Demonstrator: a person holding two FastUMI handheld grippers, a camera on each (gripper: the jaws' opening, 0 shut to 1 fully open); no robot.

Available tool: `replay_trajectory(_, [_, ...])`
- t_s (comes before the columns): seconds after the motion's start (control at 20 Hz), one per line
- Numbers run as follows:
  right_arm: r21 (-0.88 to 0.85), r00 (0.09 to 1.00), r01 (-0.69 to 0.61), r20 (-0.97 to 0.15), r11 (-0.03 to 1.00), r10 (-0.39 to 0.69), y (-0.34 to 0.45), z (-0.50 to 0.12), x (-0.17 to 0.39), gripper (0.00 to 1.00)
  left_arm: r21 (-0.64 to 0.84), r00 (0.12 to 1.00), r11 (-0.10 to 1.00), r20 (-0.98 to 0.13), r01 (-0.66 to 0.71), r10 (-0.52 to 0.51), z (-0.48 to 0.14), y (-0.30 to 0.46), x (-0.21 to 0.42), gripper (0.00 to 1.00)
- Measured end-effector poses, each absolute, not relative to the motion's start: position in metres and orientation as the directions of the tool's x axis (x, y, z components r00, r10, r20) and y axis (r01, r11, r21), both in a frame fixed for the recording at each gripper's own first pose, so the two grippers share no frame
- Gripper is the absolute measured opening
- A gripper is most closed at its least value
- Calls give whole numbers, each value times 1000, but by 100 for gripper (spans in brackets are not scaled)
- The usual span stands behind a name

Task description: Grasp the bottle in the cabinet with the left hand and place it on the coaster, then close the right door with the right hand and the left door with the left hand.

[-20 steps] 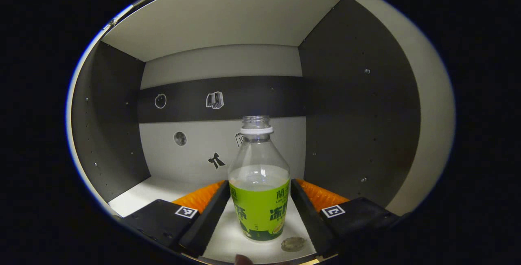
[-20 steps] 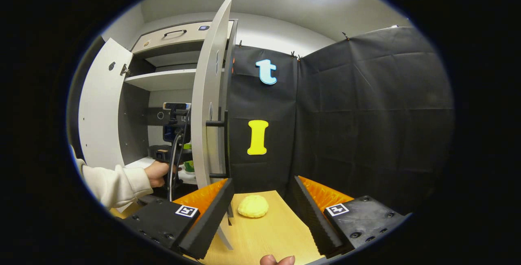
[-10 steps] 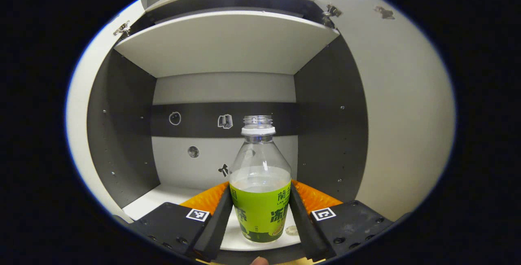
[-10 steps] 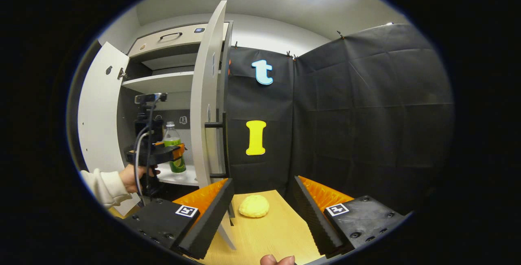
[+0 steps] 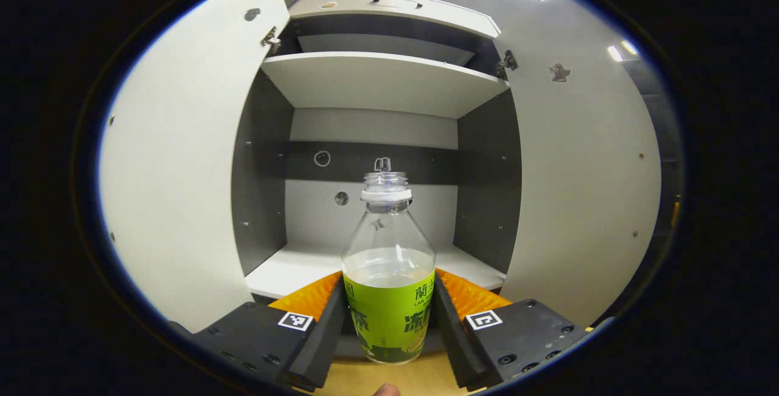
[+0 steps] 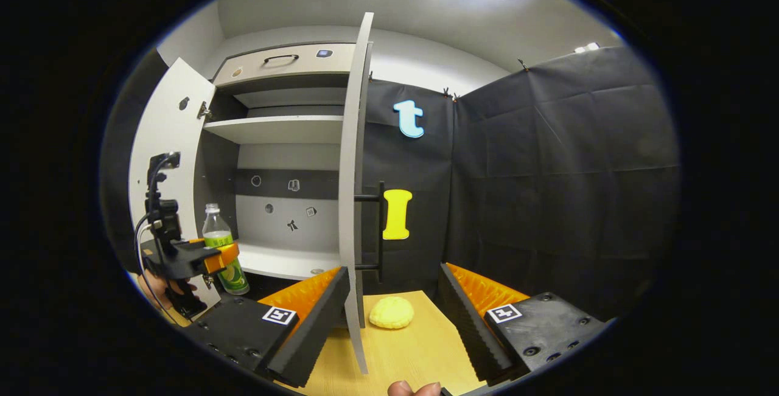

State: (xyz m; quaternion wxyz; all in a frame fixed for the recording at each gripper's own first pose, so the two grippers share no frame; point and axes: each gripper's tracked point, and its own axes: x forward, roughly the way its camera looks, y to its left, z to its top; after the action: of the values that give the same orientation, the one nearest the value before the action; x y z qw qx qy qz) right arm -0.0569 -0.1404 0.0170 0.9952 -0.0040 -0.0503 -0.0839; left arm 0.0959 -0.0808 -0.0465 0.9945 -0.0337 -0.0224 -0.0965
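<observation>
While both doors [image 5: 182, 165] stand open, left gripper [image 5: 389, 317] clamps one bottle [image 5: 389, 274] (upright).

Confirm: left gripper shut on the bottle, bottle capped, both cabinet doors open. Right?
Not quite: the bottle has no cap; the left gripper view shows its bare open neck. The left gripper is shut on it, and both doors, left door and right door, are open.

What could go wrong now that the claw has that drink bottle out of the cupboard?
The bottle has no cap and is partly full, so tilting it on the way to the yellow coaster could spill liquid. The left claw grips only its lower labelled part, so the tall top might tip or slip. The right door stands open edge-on beside the coaster and could be bumped on the way.
</observation>
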Motion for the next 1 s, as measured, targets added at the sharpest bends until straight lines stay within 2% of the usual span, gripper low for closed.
replay_trajectory(0.15, [-16, 983, 150, 114, 989, -147, -126, 21, -59, 98, -47, 980, 980, 49, 193, -191, -82, -67, 62, 76])
replay_trajectory(0.4, [-42, 988, 123, 104, 992, -118, -106, 17, -63, 98, 37, 963, 964, 50, 264, -265, -140, -85, 14, 76])
replay_trajectory(0.65, [-12, 989, 123, 80, 992, -122, -100, 11, -67, 98, -28, 937, 936, -3, 350, -350, -201, -115, -25, 77])
replay_trajectory(0.85, [-16, 990, 131, 56, 991, -129, -98, 4, -70, 98, -21, 933, 936, -79, 352, -352, -258, -119, -42, 77])
replay_trajectory(1.0, [-43, 992, 124, 41, 991, -122, -96, 0, -71, 98, -29, 931, 936, -90, 352, -353, -284, -119, -47, 77])
